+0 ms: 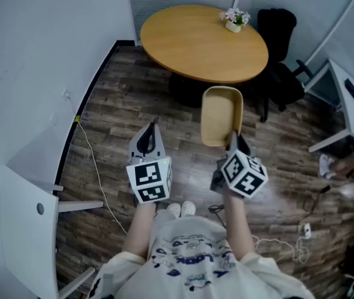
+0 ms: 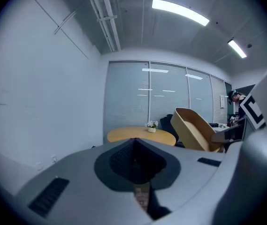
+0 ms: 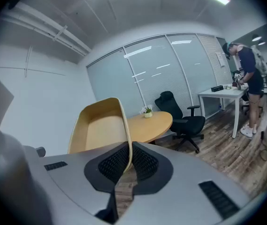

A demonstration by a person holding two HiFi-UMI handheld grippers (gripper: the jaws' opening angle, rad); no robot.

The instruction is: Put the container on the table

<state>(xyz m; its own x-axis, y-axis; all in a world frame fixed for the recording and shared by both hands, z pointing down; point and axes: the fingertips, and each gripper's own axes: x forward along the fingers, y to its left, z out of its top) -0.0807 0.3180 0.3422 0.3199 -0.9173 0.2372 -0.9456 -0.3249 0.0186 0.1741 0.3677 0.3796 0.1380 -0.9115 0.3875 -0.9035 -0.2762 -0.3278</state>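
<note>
Done so far: the container is picked up. My right gripper has it by the near rim and carries it in the air over the wooden floor.
Left to do: by my reckoning all of the placing. The tray has to travel forward until it is over the round worktop, come down flat, and then be let go.
Where the container is: straight ahead of my right fingers, reaching away from them toward the worktop. Its far end is near the worktop's closest edge but not resting on it.
Right fingers: clenched on the thin wall of the container. The rim runs down between the two black pads, and the open hollow lies to the left of them.
Left fingers: pressed together with nothing between them. The left gripper hangs beside the right one, apart from the tray.
Pose: both forearms are held out in front of my body at about the same height, fingers pointing ahead at the worktop. From the left gripper view, the container sits tilted off to the right.
Beyond the fingers: a small flower pot stands at the worktop's far side, so the near part looks like the place to land.
</note>
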